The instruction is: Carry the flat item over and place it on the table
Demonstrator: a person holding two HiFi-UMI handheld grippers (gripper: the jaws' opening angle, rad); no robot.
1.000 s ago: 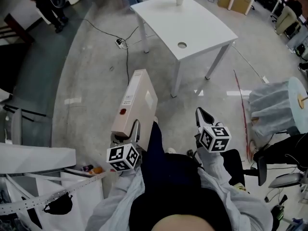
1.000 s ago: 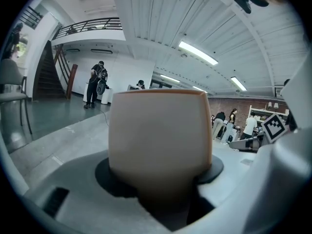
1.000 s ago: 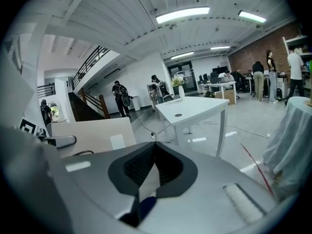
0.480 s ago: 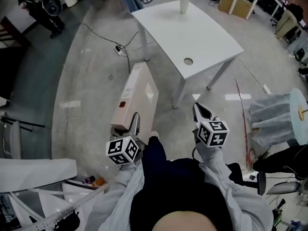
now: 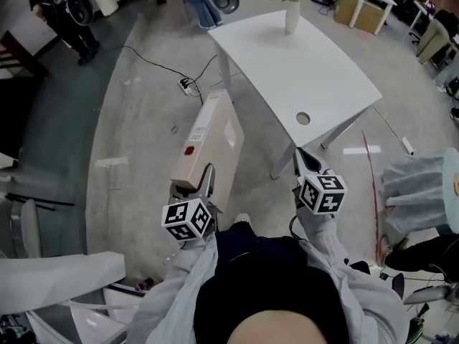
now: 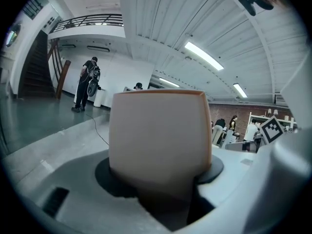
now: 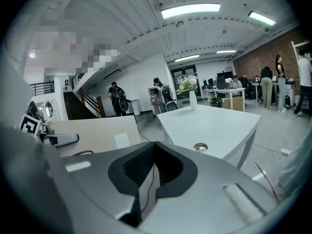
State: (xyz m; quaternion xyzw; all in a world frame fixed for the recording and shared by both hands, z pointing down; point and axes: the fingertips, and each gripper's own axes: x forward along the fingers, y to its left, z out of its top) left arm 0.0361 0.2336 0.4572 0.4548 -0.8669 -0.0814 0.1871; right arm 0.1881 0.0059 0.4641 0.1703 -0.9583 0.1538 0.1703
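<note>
My left gripper [image 5: 206, 181], lower left of centre in the head view, is clamped on the near end of the box [image 5: 212, 143]. In its own view the box end fills the gap, with a pad tight against each side. The box stands on its long edge in the air and runs up the frame, its far end just left of the table's [image 5: 301, 63] left leg. Left of the box I have bare grey floor. Only a cable [image 5: 154, 59] crosses it, up toward the person [image 5: 61, 13] in the upper left corner.

The table takes the upper centre and right. A vase [image 5: 291, 13] sits at its far edge and a round hole [image 5: 303, 118] near its near edge. The rest of the top is bare. The table's near corner points down into the space between my two grippers.

My right gripper [image 5: 304, 165], right of centre, has its jaws pressed together with nothing in them. Its tips sit just below the table's near edge. Farther right, a wrapped bundle [image 5: 416, 192] crowds the frame's right edge.
</note>
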